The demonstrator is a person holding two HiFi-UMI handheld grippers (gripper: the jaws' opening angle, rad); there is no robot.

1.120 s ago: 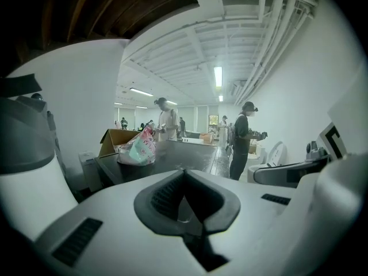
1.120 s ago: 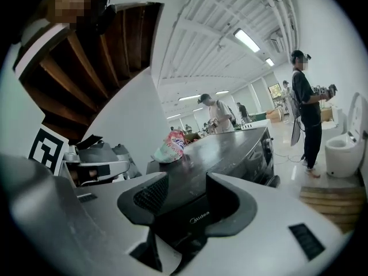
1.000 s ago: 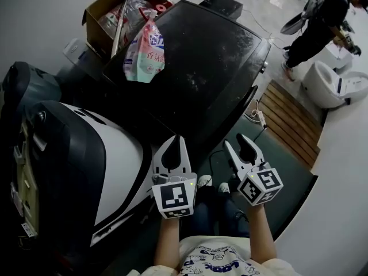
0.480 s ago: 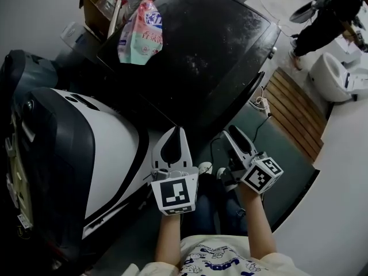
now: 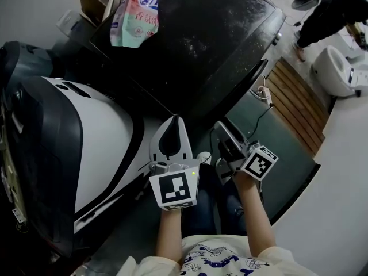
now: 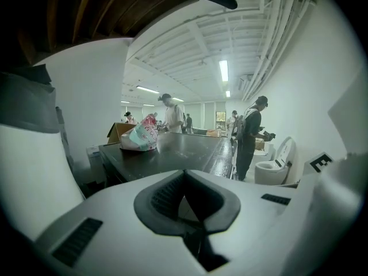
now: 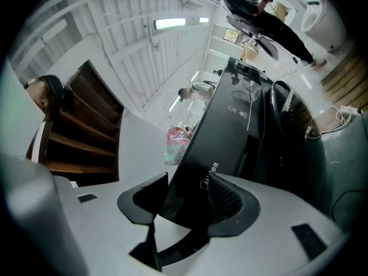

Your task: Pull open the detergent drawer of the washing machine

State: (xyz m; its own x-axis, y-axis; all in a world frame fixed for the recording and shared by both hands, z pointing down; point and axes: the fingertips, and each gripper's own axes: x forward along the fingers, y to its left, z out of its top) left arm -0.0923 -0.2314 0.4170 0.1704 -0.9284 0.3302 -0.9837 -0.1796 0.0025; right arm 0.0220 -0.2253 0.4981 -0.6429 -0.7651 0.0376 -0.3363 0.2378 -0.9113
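Left gripper (image 5: 174, 121) fingers clenched, nothing between. Right gripper (image 7: 187, 180) fingers released, wide apart; glossy black washing machine (image 5: 195, 50) stands beyond them.

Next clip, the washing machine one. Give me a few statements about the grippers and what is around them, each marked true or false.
1. The left gripper has its jaws together with nothing between them. True.
2. The right gripper is clamped on the detergent drawer. False: its jaws stand apart and hold nothing.
3. A pink and teal pouch lies on top of the black washing machine. True.
4. In the head view, the slatted wooden platform lies left of the machine. False: it lies to the machine's right.
5. A person stands near a white toilet. True.
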